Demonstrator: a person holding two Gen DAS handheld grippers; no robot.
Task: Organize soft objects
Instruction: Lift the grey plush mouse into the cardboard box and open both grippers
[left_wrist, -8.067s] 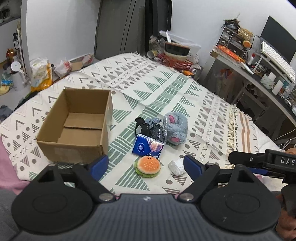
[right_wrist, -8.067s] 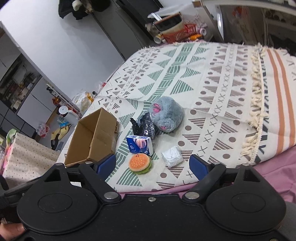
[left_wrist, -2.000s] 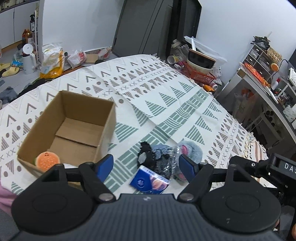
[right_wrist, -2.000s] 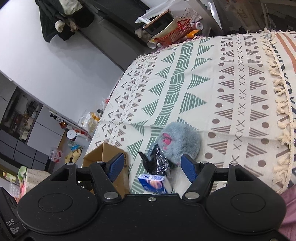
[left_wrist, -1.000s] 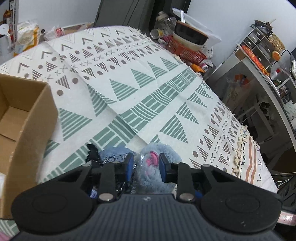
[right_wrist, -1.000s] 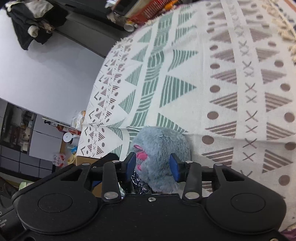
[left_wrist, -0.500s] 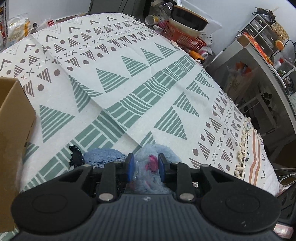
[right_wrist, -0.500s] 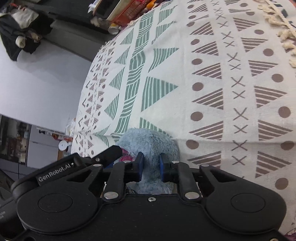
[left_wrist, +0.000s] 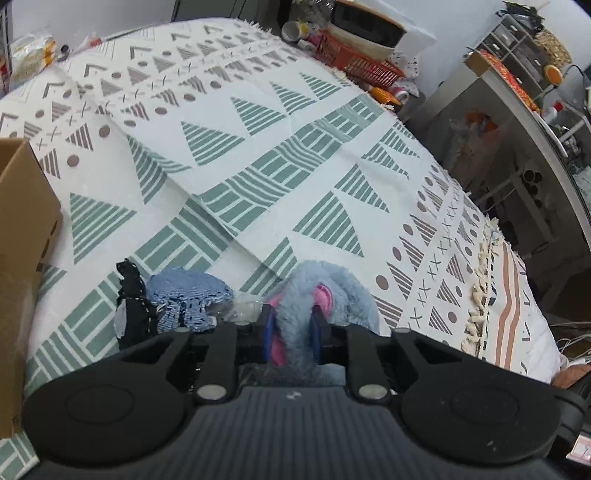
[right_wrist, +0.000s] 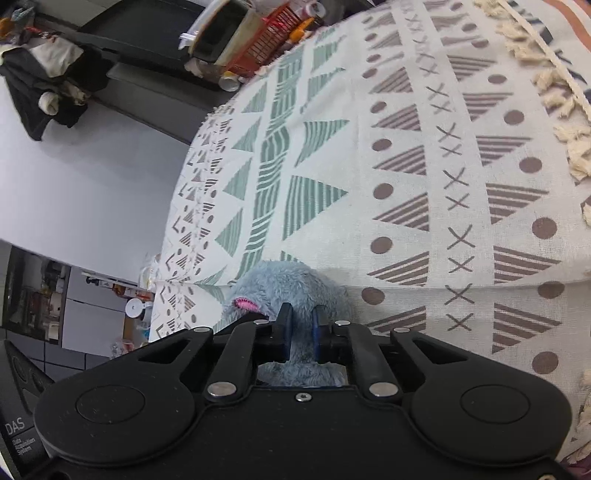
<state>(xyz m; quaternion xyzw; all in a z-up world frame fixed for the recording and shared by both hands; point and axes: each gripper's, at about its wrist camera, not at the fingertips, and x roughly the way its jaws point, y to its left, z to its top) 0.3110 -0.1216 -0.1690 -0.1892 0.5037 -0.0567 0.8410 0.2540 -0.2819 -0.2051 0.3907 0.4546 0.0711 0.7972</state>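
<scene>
The grey plush slipper (left_wrist: 325, 291) lay on the patterned bedspread (left_wrist: 258, 155), just beside a blue knitted cloth (left_wrist: 184, 291). The left gripper (left_wrist: 291, 332) and right gripper (right_wrist: 300, 330) each had their fingers clamped on its fur. Pinching pile alone, either grip could slip, and uneven lifting might drag the cloth away from the cardboard box (left_wrist: 22, 229).

Cluttered home (bedspread (left_wrist: 258, 155), shelves (left_wrist: 517, 55)).
</scene>
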